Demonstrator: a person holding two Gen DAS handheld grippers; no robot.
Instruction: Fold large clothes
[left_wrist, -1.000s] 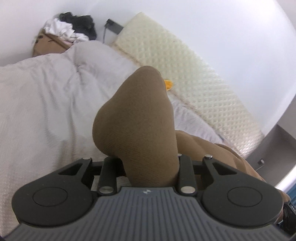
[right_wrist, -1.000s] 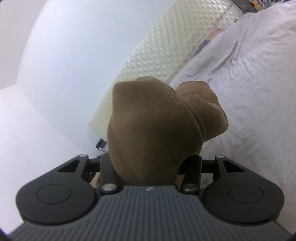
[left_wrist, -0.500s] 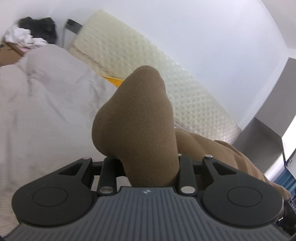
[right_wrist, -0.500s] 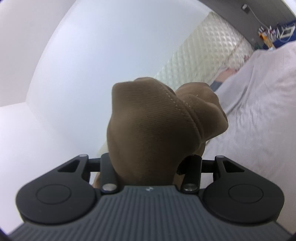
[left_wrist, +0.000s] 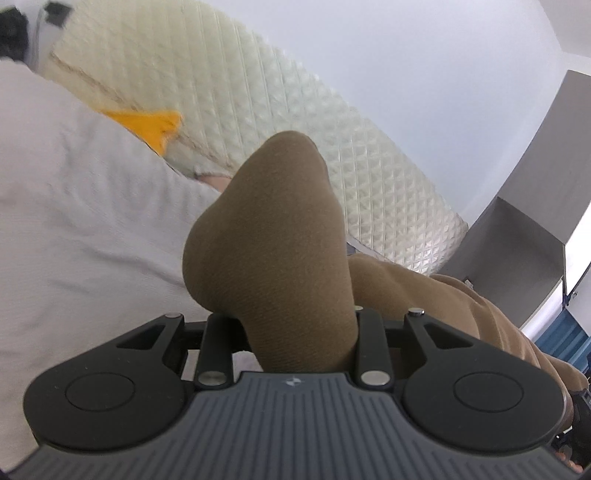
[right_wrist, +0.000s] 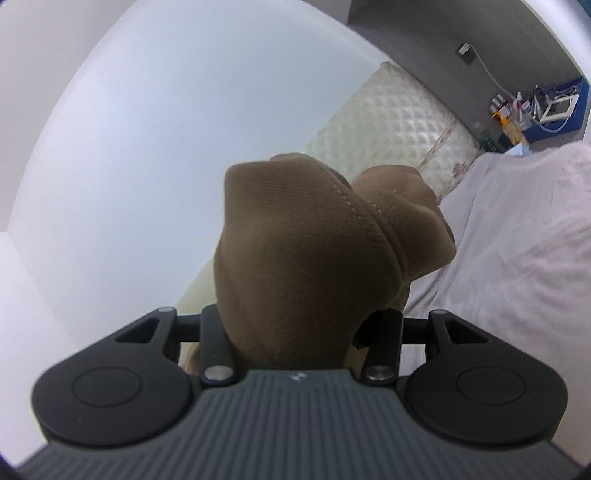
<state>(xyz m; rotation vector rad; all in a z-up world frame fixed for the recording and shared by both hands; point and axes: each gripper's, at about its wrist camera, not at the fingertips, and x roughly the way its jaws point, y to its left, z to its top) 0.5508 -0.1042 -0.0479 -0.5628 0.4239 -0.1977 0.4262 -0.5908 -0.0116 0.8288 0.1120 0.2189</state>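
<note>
Folding barely begun: left gripper and right gripper each clench a bunched brown garment above the bed, nothing laid flat yet.

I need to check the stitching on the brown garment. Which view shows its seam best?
Right wrist view: a pale stitched seam crosses the brown garment bunched in the gripper. Left wrist view shows only plain brown fabric, no seam.

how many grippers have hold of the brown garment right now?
2. The left gripper is shut on a bunched fold of the brown garment, above the grey bedspread. The right gripper clamps another bunch, its fingertips hidden by cloth.
</note>
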